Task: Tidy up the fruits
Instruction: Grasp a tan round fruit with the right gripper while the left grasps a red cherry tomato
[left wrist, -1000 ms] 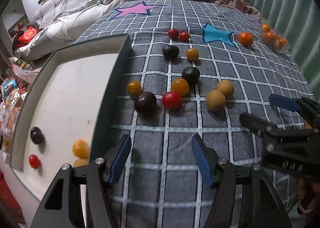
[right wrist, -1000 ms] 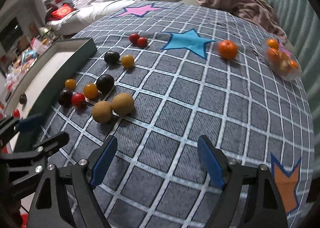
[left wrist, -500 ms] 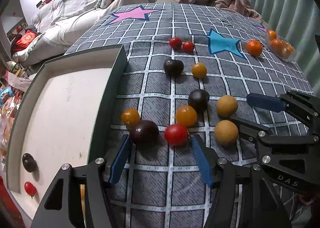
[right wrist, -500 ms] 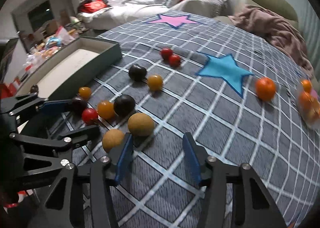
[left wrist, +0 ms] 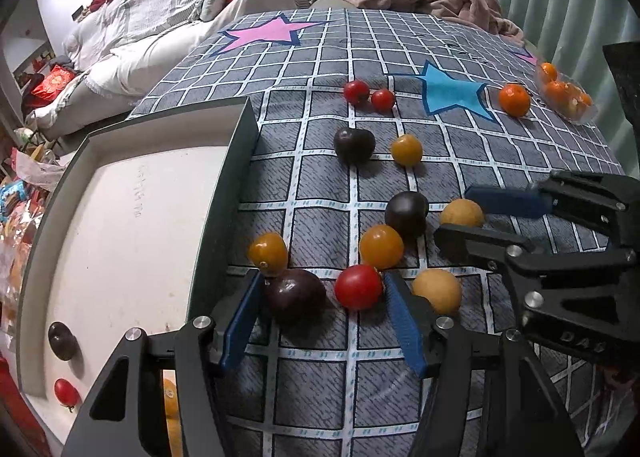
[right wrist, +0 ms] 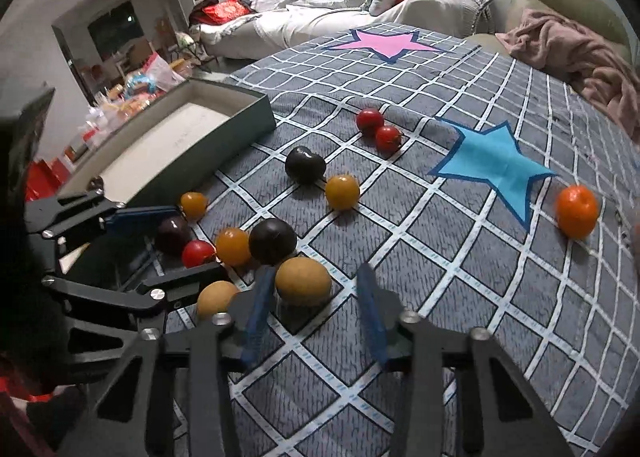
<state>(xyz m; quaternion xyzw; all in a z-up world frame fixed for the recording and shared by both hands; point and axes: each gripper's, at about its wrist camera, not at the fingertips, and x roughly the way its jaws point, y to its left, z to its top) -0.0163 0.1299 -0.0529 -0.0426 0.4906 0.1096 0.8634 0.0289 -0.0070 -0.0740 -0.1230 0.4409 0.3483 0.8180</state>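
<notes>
1. A loose cluster of small fruits lay on the grid-patterned cloth, close to the green-walled tray.
2. The dark plum and the red tomato sat side by side between the blue pads of the left gripper. The plum lay against the left pad; whether the right pad touched the tomato could not be told. The jaws stood half spread and were not clamped.
3. A yellow-orange tomato rested just behind the plum, near the tray wall.
4. A tan round fruit lay between the fingers of the right gripper. Its jaws had just been closing around that fruit. The left pad touched the fruit, while a gap showed on the right side, so no firm grip was visible.
5. A second tan fruit lay just left of the right gripper, outside its jaws.
6. Another dark plum and an orange tomato touched each other just behind the tan fruit.
7. Farther back lay a third plum, a yellow tomato and two red tomatoes.
8. An orange mandarin sat beside the blue star patch.
9. Inside the tray lay a dark plum and a red tomato.
</notes>
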